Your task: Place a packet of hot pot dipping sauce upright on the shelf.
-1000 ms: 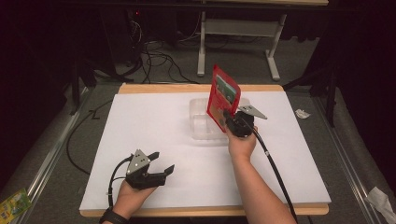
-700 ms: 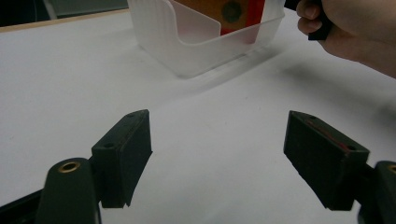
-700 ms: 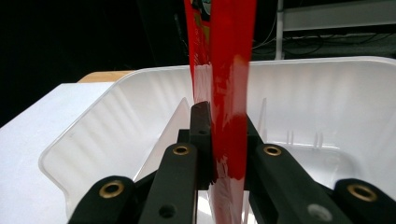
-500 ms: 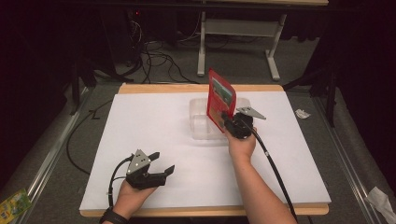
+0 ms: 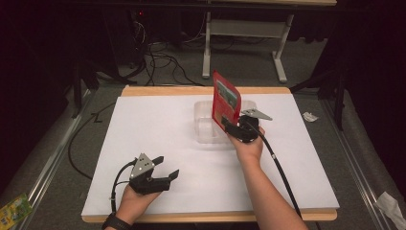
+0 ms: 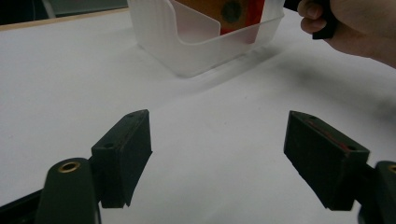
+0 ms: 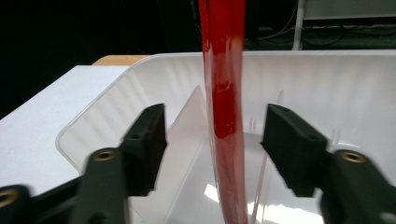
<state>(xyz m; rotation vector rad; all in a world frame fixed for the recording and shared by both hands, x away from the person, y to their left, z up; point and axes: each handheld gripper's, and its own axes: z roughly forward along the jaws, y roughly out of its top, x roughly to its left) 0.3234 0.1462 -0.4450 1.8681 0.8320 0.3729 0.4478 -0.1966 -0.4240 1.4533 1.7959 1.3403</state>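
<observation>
The red packet (image 5: 226, 101) stands nearly upright, tilted a little, with its lower end inside the clear bin (image 5: 203, 123) near the far middle of the white table (image 5: 158, 129). In the right gripper view the packet (image 7: 224, 93) rises edge-on between the two jaws, which stand spread with a gap on each side of it; the bin (image 7: 116, 102) wall curves behind. Whether the packet's bottom rests on the bin floor is hard to tell. The right gripper (image 5: 239, 128) sits at the bin's near right edge. The left gripper (image 5: 163, 176) lies well apart at the near left, jaws spread over bare table and holding nothing.
</observation>
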